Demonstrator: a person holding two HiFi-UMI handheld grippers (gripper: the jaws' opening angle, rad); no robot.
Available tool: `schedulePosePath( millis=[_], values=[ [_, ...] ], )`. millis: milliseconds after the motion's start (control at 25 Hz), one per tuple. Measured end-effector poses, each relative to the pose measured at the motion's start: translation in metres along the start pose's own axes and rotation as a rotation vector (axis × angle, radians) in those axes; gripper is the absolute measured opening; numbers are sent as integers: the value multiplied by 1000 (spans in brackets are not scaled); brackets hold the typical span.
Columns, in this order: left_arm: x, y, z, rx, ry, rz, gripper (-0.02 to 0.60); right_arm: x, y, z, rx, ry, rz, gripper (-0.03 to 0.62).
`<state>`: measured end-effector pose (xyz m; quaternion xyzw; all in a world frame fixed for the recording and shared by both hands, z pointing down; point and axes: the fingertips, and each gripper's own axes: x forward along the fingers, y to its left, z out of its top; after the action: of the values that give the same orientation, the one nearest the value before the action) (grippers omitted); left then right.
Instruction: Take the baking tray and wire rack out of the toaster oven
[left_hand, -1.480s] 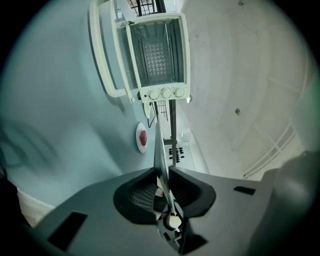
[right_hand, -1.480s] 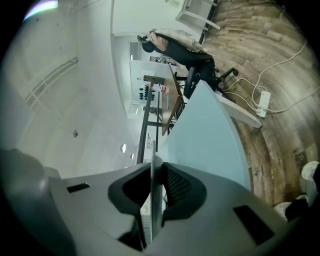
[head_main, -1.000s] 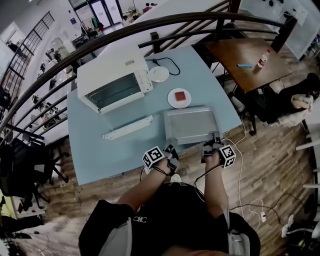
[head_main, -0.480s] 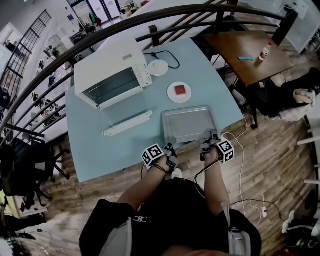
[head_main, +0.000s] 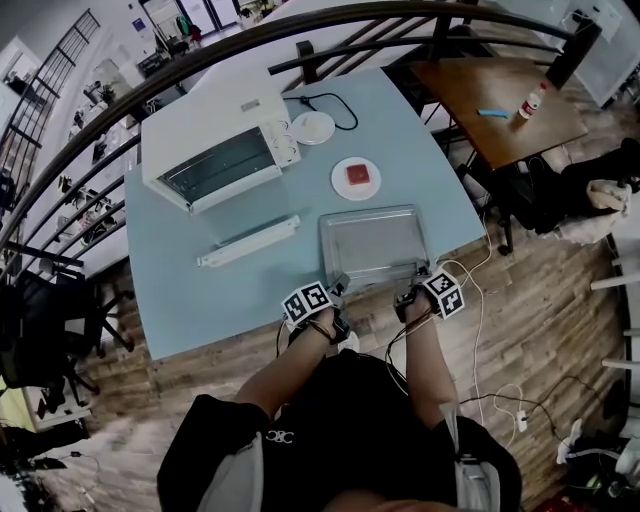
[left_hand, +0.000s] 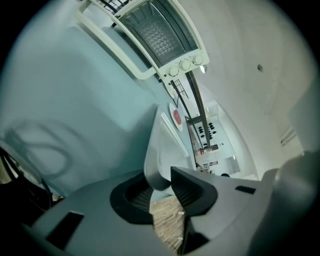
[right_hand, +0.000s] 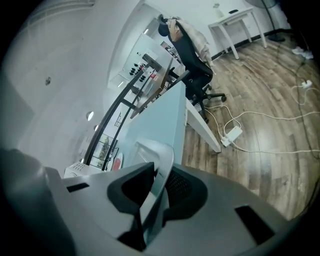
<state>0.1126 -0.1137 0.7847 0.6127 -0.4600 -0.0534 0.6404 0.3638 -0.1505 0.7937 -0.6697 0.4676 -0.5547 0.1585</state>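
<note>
Leftmost on the pale blue table (head_main: 180, 260): white toaster oven (head_main: 215, 150), glass front toward the near edge, three knobs at its right end. Just in front of it and not touching it, a long white strip (head_main: 250, 242) lying flat. Beside the oven's knob end, a small white disc (head_main: 314, 127), with a black cord (head_main: 335, 105) looping behind. Next, at the table's near edge, the left gripper (head_main: 335, 288), held in one hand, pointing down and forward. Jaws opening, with the near-left corner of the baking tray (head_main: 372, 245) between them, loosely bracketed rather than clamped. Tray itself silver, out on the table, lying flat with a long side along the near edge, well apart from the oven. Just beyond its far rim, a white plate (head_main: 356, 177) bearing a small red piece (head_main: 358, 173). Then the right gripper (head_main: 415, 283), likewise angled down, jaws nearly together and pinched on the thin near-right rim of the tray. Farther right, off the blue table, a brown wooden table (head_main: 470, 130) carrying a bottle (head_main: 530, 100) and a small blue thing (head_main: 490, 113). Below that, plank floor with white cables (head_main: 480, 330) trailing across.
</note>
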Motion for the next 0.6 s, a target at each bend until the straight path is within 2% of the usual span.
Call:
schedulePosePath(
  millis=[120, 200, 320, 480, 600],
  values=[
    [3, 2, 3, 65, 5, 41, 129, 2, 2, 1, -68, -3, -12, 72],
    [3, 5, 3, 143, 21, 81, 154, 2, 1, 0, -112, 2, -24, 85],
    [3, 7, 4, 269, 35, 121, 187, 3, -2, 0, -140, 3, -30, 92],
    [3, 7, 8, 371, 34, 154, 208, 7, -4, -1, -168, -3, -55, 102],
    [3, 9, 8, 457, 41, 183, 216, 7, -16, -1, -222, -3, -128, 168]
  ],
)
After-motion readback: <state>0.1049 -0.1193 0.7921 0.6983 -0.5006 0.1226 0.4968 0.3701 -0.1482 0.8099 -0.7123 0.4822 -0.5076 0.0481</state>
